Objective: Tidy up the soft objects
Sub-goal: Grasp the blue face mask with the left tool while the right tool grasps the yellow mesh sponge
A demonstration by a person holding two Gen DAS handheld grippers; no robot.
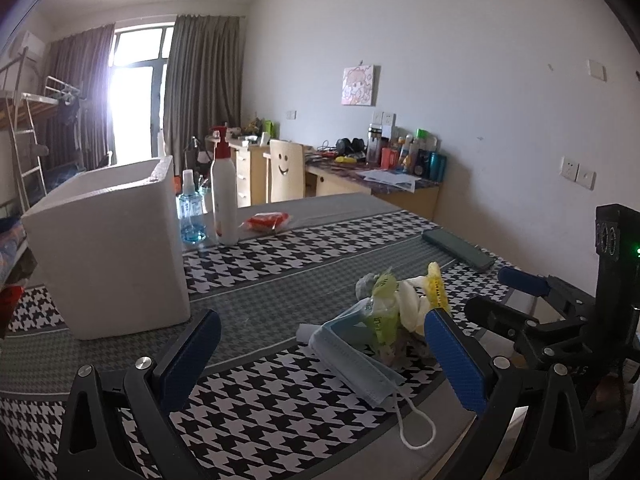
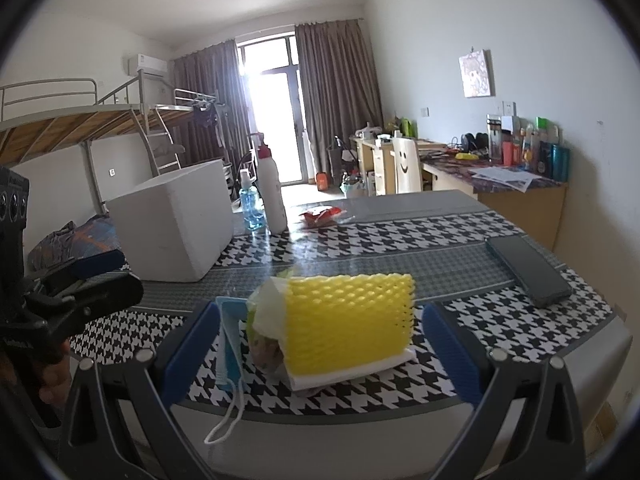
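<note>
A pile of soft things lies near the table's front edge: a blue face mask (image 1: pixel 352 356) (image 2: pixel 230 344), a yellow foam net (image 2: pixel 350 316) (image 1: pixel 436 286), white foam (image 2: pixel 348 372) and a green plastic wrapper (image 1: pixel 382 308). My left gripper (image 1: pixel 324 356) is open, its blue fingers either side of the mask end of the pile, empty. My right gripper (image 2: pixel 320 348) is open around the yellow net, not touching it. The right gripper also shows in the left wrist view (image 1: pixel 512 300).
A white foam box (image 1: pixel 108 248) (image 2: pixel 176 220) stands at the left, open at the top. Behind it are a white pump bottle (image 1: pixel 224 196), a blue spray bottle (image 1: pixel 192 212) and a red packet (image 1: pixel 268 222). A dark phone (image 2: pixel 528 270) lies at the right.
</note>
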